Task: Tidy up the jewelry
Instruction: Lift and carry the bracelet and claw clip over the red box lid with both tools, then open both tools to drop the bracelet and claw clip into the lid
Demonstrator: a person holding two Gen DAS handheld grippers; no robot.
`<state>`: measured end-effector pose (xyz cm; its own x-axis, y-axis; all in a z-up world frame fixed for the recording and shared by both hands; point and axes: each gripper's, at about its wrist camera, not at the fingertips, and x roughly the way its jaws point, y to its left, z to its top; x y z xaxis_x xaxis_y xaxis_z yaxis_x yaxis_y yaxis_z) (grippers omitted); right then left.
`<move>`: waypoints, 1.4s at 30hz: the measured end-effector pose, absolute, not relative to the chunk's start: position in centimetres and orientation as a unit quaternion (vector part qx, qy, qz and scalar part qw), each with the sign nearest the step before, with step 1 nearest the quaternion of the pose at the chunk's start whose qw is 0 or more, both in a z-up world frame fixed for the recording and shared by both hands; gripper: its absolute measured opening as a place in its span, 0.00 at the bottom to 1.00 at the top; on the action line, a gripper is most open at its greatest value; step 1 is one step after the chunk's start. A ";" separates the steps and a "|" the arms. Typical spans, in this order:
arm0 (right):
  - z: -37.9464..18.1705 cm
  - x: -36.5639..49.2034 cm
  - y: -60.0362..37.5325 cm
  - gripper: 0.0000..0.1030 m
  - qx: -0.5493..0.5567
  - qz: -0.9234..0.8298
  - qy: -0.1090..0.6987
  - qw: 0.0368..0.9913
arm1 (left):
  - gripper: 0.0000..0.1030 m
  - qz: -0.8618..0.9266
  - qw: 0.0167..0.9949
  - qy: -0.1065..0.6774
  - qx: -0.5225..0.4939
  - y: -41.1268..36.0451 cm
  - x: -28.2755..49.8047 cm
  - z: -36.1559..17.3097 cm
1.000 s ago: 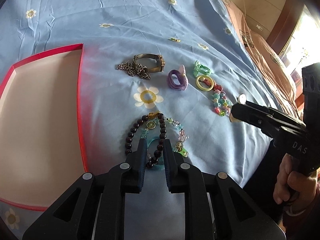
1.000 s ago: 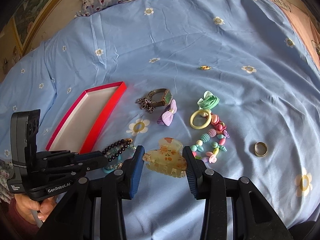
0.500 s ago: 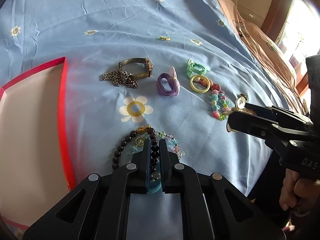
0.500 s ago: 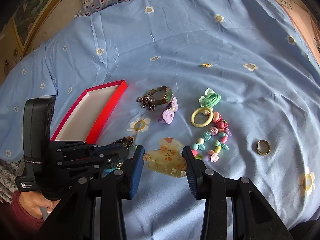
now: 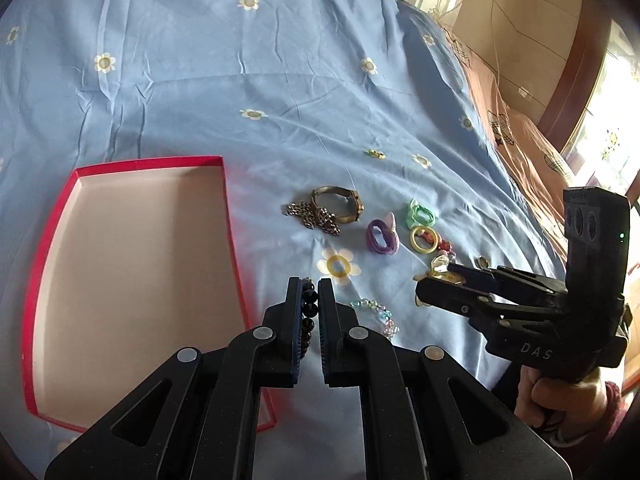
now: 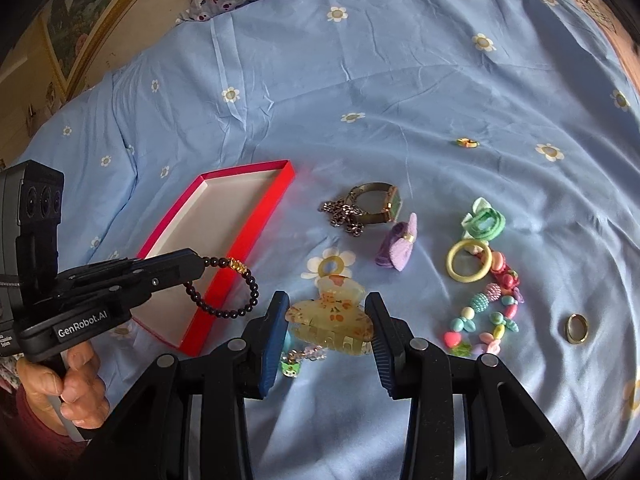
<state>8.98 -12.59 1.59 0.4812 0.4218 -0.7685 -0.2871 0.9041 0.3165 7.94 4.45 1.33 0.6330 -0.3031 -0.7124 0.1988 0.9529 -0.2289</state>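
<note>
Both grippers are black plastic with silver rivets and ribbed blue pads. The left gripper reads "GenRobot.AI"; the right gripper "DAS". Cuffs look reddish, perhaps knitted.

Tray left of watch; ring far right.

Dark bead bracelet with one gold charm, hanging as an open loop off the bed, over the near edge of the red box. Box: shallow, open, white inside, flat on the blue bed sheet.

Yellowish flowered hair claw, teeth toward the camera, lying flat. Under its near edge a clear pastel bead bracelet with a green charm.

Further back: brass watch on its side, touching a heap of dark chain. Right of them a purple bow, green scrunchie, yellow ring-band, and coloured bead string. Gold ring lies apart at far right; a small gold piece lies far back.
</note>
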 end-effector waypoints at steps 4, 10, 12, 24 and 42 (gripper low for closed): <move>1.9 9.8 -10.2 0.39 0.066 0.231 0.464 0.853 | 0.06 -0.119 0.910 0.391 -0.077 6.9 7.3 2.5; 2.5 10.9 -5.8 0.39 0.053 0.275 0.458 0.844 | 0.06 -0.084 0.919 0.374 -0.092 10.9 6.6 3.6; 2.5 11.2 -4.1 0.39 0.049 0.289 0.456 0.840 | 0.06 -0.069 0.920 0.373 -0.098 12.2 6.6 3.5; -0.6 13.3 4.2 0.39 0.021 0.345 0.482 0.805 | 0.06 -0.029 0.908 0.393 -0.141 17.8 7.7 0.0; -4.5 14.2 8.9 0.39 -0.058 0.360 0.511 0.779 | 0.06 0.035 0.876 0.459 -0.143 21.6 8.4 -6.1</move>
